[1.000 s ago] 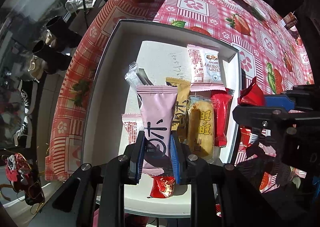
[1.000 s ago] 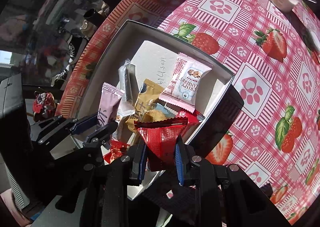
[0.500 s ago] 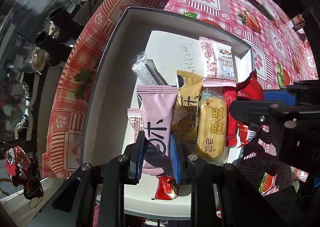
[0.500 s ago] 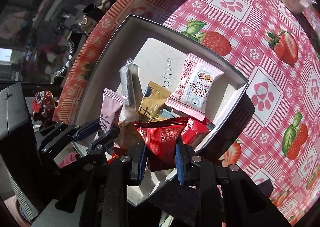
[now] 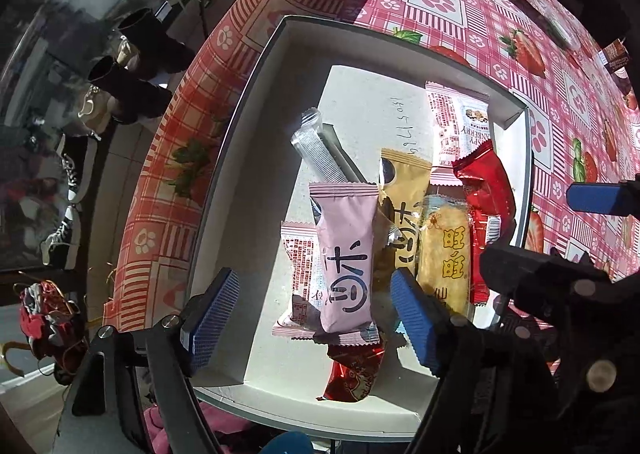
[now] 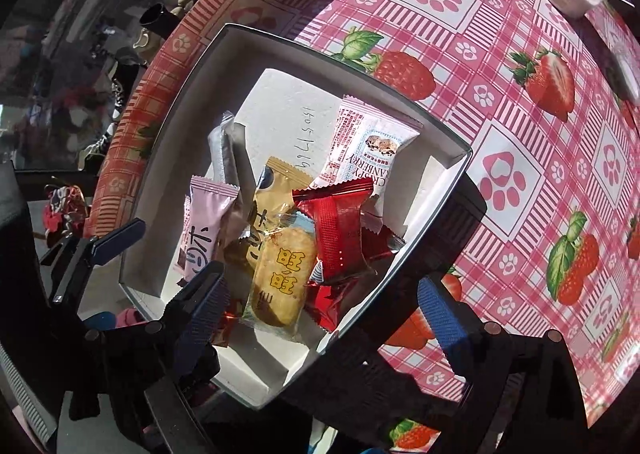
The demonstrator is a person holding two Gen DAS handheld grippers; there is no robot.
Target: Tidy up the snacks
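Both tongs, the left gripper (image 5: 312, 318) and right gripper (image 6: 320, 310), are being opened, nothing pinched. The pink packet (image 5: 346, 258) looks light, crinkly, slippery; it is best pinched by its middle.

small red wrapper (image 5: 352, 374) half under pink packet (image 5: 346, 254), box (image 5: 256, 101) handwriting unreadable

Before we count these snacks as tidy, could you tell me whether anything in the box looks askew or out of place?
Yes. The red packet sits tilted on top of the pile by the white box's right wall rather than flat, and the pink packet lies across other wrappers. Nothing looks spilled or torn.
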